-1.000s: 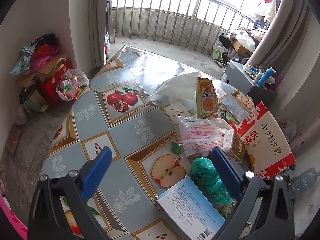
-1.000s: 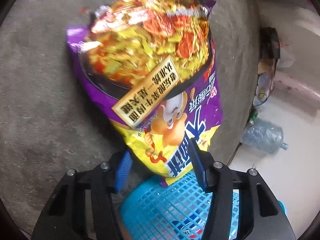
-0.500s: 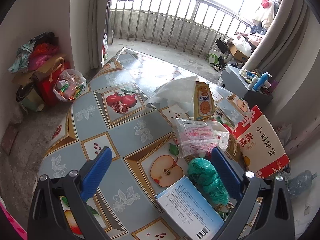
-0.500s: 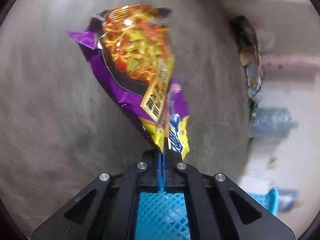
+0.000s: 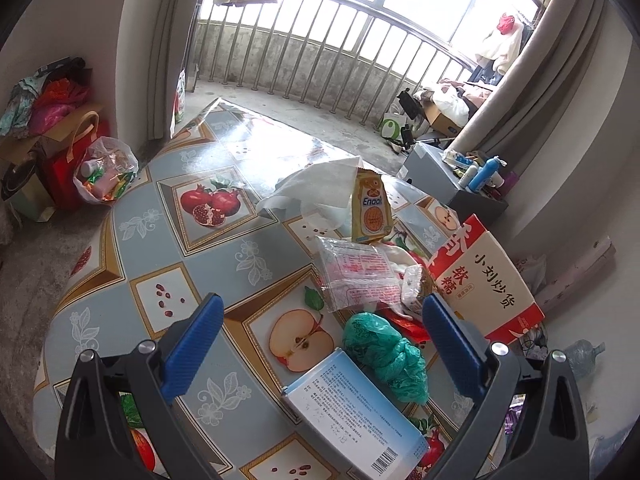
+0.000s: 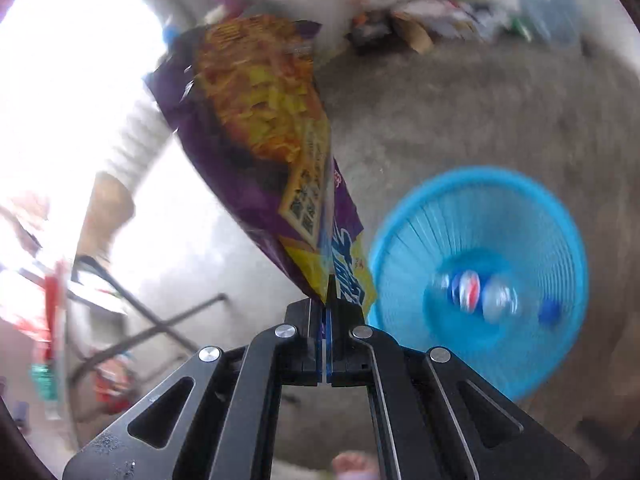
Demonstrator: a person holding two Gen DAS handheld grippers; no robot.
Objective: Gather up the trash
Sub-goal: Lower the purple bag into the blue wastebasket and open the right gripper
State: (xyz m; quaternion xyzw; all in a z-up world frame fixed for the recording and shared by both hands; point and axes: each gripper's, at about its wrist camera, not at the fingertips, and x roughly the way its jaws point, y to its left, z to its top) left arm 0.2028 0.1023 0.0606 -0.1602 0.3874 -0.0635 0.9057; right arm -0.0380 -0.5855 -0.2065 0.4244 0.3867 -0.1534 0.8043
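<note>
Right gripper [image 6: 325,300] clamped tight on the bottom edge of the purple-yellow noodle packet [image 6: 264,152], packet in the air beside the blue basket [image 6: 480,276] on the concrete floor; view is blurred. Left gripper [image 5: 324,344] wide, holding nothing, over the table [image 5: 160,240] near edge. Blue-white box [image 5: 352,412], green bag [image 5: 384,352] and red-white carton [image 5: 484,280] crowd its right edge.

The left wrist camera is looking forward and down from just above the near edge of the table [image 5: 132,240], facing the balcony railing [image 5: 320,60] at twelve o'clock, its own fingers [image 5: 192,344] framing the bottom. The right wrist camera is looking steeply down at the floor [image 6: 480,112], close behind a noodle packet [image 6: 260,152], with a blue basket [image 6: 480,208] at three o'clock. The table is appearing blurred at its nine o'clock edge.
</note>
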